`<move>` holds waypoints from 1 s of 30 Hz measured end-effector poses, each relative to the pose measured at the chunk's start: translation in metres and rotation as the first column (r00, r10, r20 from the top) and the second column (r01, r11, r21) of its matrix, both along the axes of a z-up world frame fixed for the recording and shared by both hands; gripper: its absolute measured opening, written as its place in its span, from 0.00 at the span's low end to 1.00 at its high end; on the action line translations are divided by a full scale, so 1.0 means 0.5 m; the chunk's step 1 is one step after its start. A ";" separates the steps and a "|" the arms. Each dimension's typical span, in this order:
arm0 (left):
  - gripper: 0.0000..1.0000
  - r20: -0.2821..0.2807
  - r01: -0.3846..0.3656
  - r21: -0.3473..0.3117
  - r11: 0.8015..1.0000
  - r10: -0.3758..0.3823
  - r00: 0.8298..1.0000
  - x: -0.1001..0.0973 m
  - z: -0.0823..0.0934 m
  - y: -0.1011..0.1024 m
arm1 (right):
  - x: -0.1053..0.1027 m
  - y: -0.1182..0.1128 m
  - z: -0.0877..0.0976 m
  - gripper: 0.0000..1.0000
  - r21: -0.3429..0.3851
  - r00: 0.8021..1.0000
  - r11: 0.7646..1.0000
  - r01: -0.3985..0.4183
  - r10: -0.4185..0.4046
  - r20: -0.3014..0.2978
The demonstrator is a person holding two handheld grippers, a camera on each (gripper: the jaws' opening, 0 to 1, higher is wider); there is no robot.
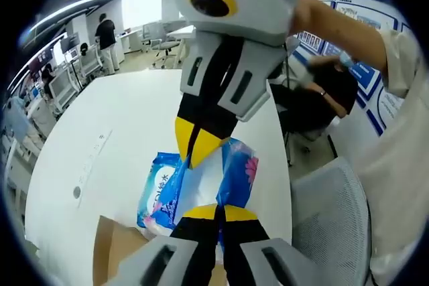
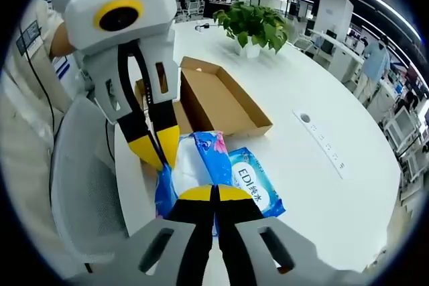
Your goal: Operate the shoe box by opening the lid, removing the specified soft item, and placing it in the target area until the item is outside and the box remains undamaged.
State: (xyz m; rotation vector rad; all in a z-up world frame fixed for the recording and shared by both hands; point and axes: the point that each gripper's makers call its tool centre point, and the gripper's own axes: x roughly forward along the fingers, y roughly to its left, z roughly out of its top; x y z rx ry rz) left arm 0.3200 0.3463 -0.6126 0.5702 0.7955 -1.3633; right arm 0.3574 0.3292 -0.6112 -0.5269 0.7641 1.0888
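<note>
Setting: open office behind a white round bench (image 2: 322, 92); workstations at upper left of the left gripper view, blue wall posters at its upper right.
Mesh chair (image 1: 332, 222): lower right of the left gripper view, just beside the bench edge.
Seated person (image 1: 322, 98): right of centre in the left gripper view, dark top, beyond the bench.
Shoe box (image 2: 218, 98): open brown cardboard, upper centre of the right gripper view, resting on the bench; a corner of it also at lower left of the left gripper view.
Potted plant (image 2: 255, 26): top centre of the right gripper view, on the bench beyond the box.
Soft item (image 2: 231, 175): blue wipes pack, outside the box, just beside its near end, centre of both views.
Left gripper (image 1: 220, 211): fingers pressed together, pinching the pack's near edge.
Right gripper (image 2: 214, 193): fingers closed, pinching the pack's opposite end.
Sleeve (image 1: 395, 159): pale, far right of the left gripper view.
</note>
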 end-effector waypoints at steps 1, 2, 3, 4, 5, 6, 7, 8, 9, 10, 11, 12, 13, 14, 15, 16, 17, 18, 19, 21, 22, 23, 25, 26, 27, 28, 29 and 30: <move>0.00 -0.001 0.004 -0.003 1.000 -0.004 1.000 0.000 0.001 -0.007 | 0.001 -0.004 -0.001 0.00 -0.002 1.000 1.000 0.001 -0.001 -0.001; 0.00 -0.001 0.005 -0.005 1.000 -0.005 1.000 0.002 0.001 -0.011 | 0.001 -0.011 -0.001 0.00 -0.007 1.000 1.000 -0.001 0.001 -0.001; 0.00 -0.003 0.008 -0.005 1.000 -0.008 1.000 0.003 0.000 -0.017 | 0.002 -0.015 -0.001 0.00 -0.009 1.000 1.000 -0.003 0.003 0.000; 0.00 -0.003 0.009 -0.005 1.000 -0.009 1.000 0.004 0.000 -0.021 | 0.002 -0.020 -0.001 0.00 -0.010 1.000 1.000 -0.003 0.003 -0.002; 0.00 -0.003 0.012 -0.005 1.000 -0.012 1.000 0.005 0.000 -0.027 | 0.005 -0.026 -0.001 0.00 -0.012 1.000 1.000 -0.004 0.004 -0.002; 0.00 -0.002 0.013 -0.005 1.000 -0.013 1.000 0.006 0.000 -0.031 | 0.007 -0.030 0.000 0.00 -0.013 1.000 1.000 -0.002 0.002 -0.003; 0.00 -0.003 0.016 -0.006 1.000 -0.016 1.000 0.007 0.000 -0.038 | 0.009 -0.037 0.001 0.00 -0.015 1.000 1.000 0.001 -0.001 -0.003; 0.00 -0.003 0.019 -0.006 1.000 -0.019 1.000 0.007 0.000 -0.042 | 0.010 -0.041 0.001 0.00 -0.016 1.000 1.000 0.002 -0.002 -0.003; 0.00 -0.001 0.022 -0.007 1.000 -0.022 1.000 0.008 0.001 -0.046 | 0.011 -0.045 0.001 0.00 -0.016 1.000 1.000 0.001 -0.001 -0.003; 0.00 -0.002 0.023 -0.008 1.000 -0.023 1.000 0.010 0.002 -0.050 | 0.012 -0.051 0.001 0.00 -0.019 1.000 1.000 0.001 -0.001 -0.003; 0.00 -0.001 0.026 -0.011 1.000 -0.026 1.000 0.011 0.003 -0.057 | 0.013 -0.056 0.002 0.00 -0.020 1.000 1.000 0.002 -0.002 -0.003; 0.00 -0.001 0.028 -0.013 1.000 -0.028 1.000 0.013 0.003 -0.062 | 0.016 -0.063 0.002 0.00 -0.022 1.000 1.000 0.003 -0.003 -0.003; 0.00 -0.001 0.030 -0.014 0.999 -0.030 1.000 0.015 0.003 -0.066 | 0.017 -0.065 0.002 0.00 -0.023 1.000 1.000 0.003 -0.003 -0.002; 0.00 -0.001 0.032 -0.014 0.999 -0.032 1.000 0.018 0.002 -0.073 | 0.019 -0.073 0.002 0.00 -0.026 1.000 1.000 0.002 -0.002 0.000; 0.00 0.000 0.033 -0.014 0.999 -0.033 0.999 0.019 0.002 -0.077 | 0.021 -0.078 0.002 0.00 -0.027 1.000 1.000 0.002 -0.002 0.001; 0.00 -0.002 0.036 -0.013 0.999 -0.036 0.999 0.021 0.001 -0.083 | 0.022 -0.085 0.003 0.00 -0.027 1.000 1.000 0.003 -0.003 -0.001; 0.00 -0.003 0.038 -0.012 0.999 -0.038 0.999 0.023 0.001 -0.088 | 0.024 -0.089 0.004 0.00 -0.027 1.000 1.000 0.003 -0.003 0.001; 0.00 -0.003 0.044 -0.013 0.999 -0.044 0.999 0.024 0.001 -0.095 | 0.025 -0.096 0.003 0.00 -0.030 1.000 1.000 0.003 -0.003 -0.001; 0.00 -0.003 0.048 -0.013 0.999 -0.048 0.999 0.025 0.000 -0.101 | 0.025 -0.101 0.001 0.00 -0.034 1.000 0.999 0.000 0.000 -0.002; 0.00 -0.009 0.056 -0.010 0.998 -0.056 0.998 0.027 -0.003 -0.113 | 0.026 -0.113 -0.003 0.00 -0.043 1.000 0.999 -0.003 0.003 -0.005; 0.00 -0.011 0.059 -0.009 0.998 -0.059 0.998 0.029 -0.004 -0.119 | 0.028 -0.121 -0.005 0.00 -0.048 1.000 0.999 -0.004 0.004 -0.006; 0.00 -0.012 0.062 -0.009 0.998 -0.062 0.998 0.030 -0.005 -0.124 | 0.029 -0.126 -0.007 0.00 -0.050 1.000 0.999 -0.004 0.004 -0.006; 0.00 -0.017 0.070 -0.009 0.998 -0.070 0.997 0.034 -0.007 -0.137 | 0.034 -0.137 -0.008 0.00 -0.053 1.000 0.999 -0.001 0.001 -0.007; 0.00 -0.019 0.073 -0.009 0.997 -0.074 0.997 0.037 -0.007 -0.144 | 0.038 -0.145 -0.009 0.00 -0.055 1.000 0.998 0.001 -0.002 -0.006; 0.00 -0.021 0.076 -0.010 0.997 -0.076 0.997 0.039 -0.008 -0.149 | 0.041 -0.150 -0.010 0.00 -0.056 1.000 0.998 0.004 -0.005 -0.007; 0.00 -0.022 0.081 -0.011 0.997 -0.081 0.996 0.041 -0.009 -0.155 | 0.044 -0.157 -0.011 0.00 -0.057 1.000 0.998 0.006 -0.006 -0.007; 0.00 -0.024 0.082 -0.012 0.997 -0.082 0.996 0.044 -0.009 -0.160 | 0.047 -0.162 -0.012 0.00 -0.059 1.000 0.998 0.008 -0.008 -0.008; 0.00 -0.028 0.080 -0.015 0.997 -0.081 0.996 0.049 -0.011 -0.167 | 0.051 -0.168 -0.014 0.00 -0.061 1.000 0.998 0.013 -0.014 -0.011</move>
